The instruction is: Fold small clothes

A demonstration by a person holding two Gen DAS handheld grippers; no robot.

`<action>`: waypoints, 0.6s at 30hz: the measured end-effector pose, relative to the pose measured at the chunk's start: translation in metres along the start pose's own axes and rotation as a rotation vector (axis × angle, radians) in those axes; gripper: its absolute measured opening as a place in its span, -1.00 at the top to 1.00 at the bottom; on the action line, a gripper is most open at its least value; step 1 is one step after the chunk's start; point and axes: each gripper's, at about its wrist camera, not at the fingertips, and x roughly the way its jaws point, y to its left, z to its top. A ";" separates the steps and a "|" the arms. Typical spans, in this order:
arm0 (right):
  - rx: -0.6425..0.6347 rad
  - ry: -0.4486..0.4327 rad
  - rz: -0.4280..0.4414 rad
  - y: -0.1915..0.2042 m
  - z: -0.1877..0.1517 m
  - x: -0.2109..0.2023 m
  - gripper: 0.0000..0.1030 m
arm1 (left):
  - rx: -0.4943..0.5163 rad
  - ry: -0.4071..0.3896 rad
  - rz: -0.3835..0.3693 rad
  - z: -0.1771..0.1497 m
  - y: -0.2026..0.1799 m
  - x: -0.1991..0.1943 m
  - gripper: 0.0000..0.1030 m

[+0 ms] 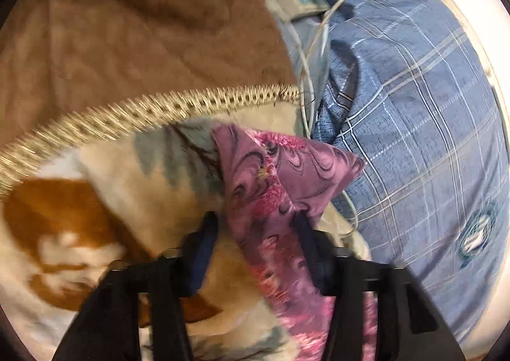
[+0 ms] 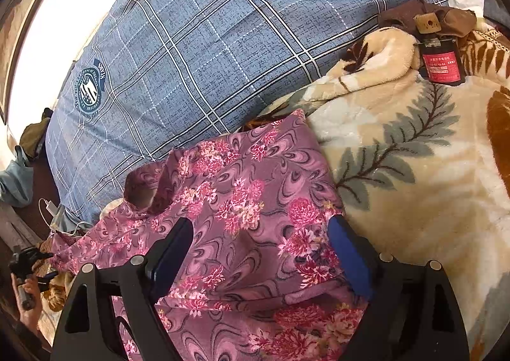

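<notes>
One garment is all we can find to work on: a pink floral garment [image 2: 242,201] spread loosely on a cream leaf-print fleece blanket [image 2: 414,201], its far edge against a blue plaid pillow [image 2: 207,42]. We judge the folding barely begun: in the right wrist view the cloth lies rumpled, with no squared edges or stacked layers, so most of the folds are left. Starting at our left, the left gripper [image 1: 255,233] has a corner of that garment rising in a peak between its fingers; the picture is blurred, and the fingers look set apart there, so we cannot tell from it whether the pads press on the cloth or merely flank it. Beyond it lie a brown blanket [image 1: 127,26] with a crocheted trim and a white charging cable [image 1: 318,42] along the pillow. Moving to our right, the right gripper [image 2: 261,252] hovers with its jaws spread wide over the middle of the garment, gripping nothing. As for containers, we see no basket, drawer or box in either view; only a small black device with a red label [image 2: 441,62] rests on the fleece blanket.
</notes>
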 end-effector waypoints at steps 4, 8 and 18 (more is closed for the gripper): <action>0.000 -0.001 0.006 0.000 0.000 0.000 -0.74 | 0.110 -0.049 -0.062 -0.015 -0.042 -0.006 0.91; 0.002 -0.004 0.016 -0.001 -0.001 -0.001 -0.75 | 0.314 -0.109 -0.087 -0.060 -0.109 -0.036 0.91; 0.013 -0.011 0.030 -0.001 0.000 -0.004 -0.75 | 0.593 0.046 -0.142 -0.256 -0.189 -0.006 0.91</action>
